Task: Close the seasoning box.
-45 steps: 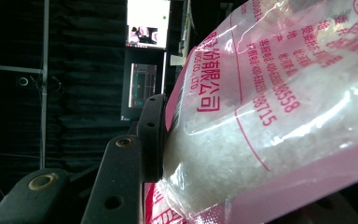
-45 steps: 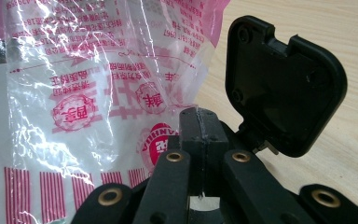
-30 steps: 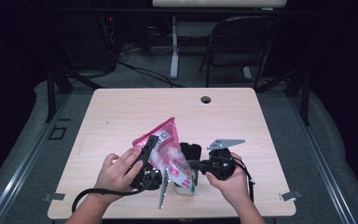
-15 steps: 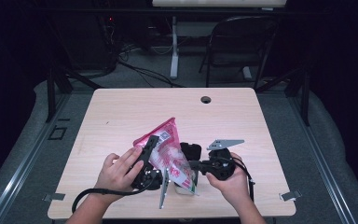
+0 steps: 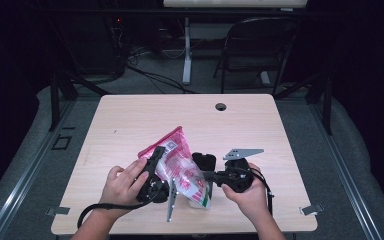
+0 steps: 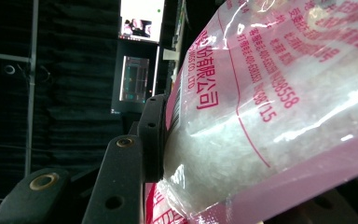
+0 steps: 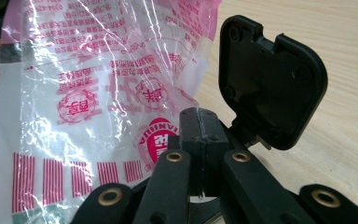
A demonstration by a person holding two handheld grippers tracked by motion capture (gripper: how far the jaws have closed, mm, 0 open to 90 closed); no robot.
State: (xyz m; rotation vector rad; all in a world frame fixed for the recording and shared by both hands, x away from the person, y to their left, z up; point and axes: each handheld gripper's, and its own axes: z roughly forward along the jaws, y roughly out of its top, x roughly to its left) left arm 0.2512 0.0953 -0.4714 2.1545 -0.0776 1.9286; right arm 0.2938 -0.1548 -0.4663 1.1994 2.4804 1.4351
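- Near the front edge of the table, seen from the high view, a pink and clear bag is standing tilted between two hand-held tools. The left gripper is pressing against the bag's left side and the right gripper is meeting its right side, with the person's hands just behind each. A round hole is sitting well beyond the bag, toward the table's far edge.
- Along the left gripper view, the bag is bulging with white granules (sugar or salt, judging by the look) and one black jaw is pressing flat into its side. The other jaw is hidden behind the bag, so the tool appears to be pinching the bag, though I cannot tell how firmly.
- Along the right gripper view, the right gripper is showing its jaws pressed together beside the bag; whether a fold of film is caught between them I cannot tell.
- As a judgement, the thin film could be tearing or slipping if the two tools pull apart unevenly, and the heavy granules could be spilling onto the table beneath the bag.
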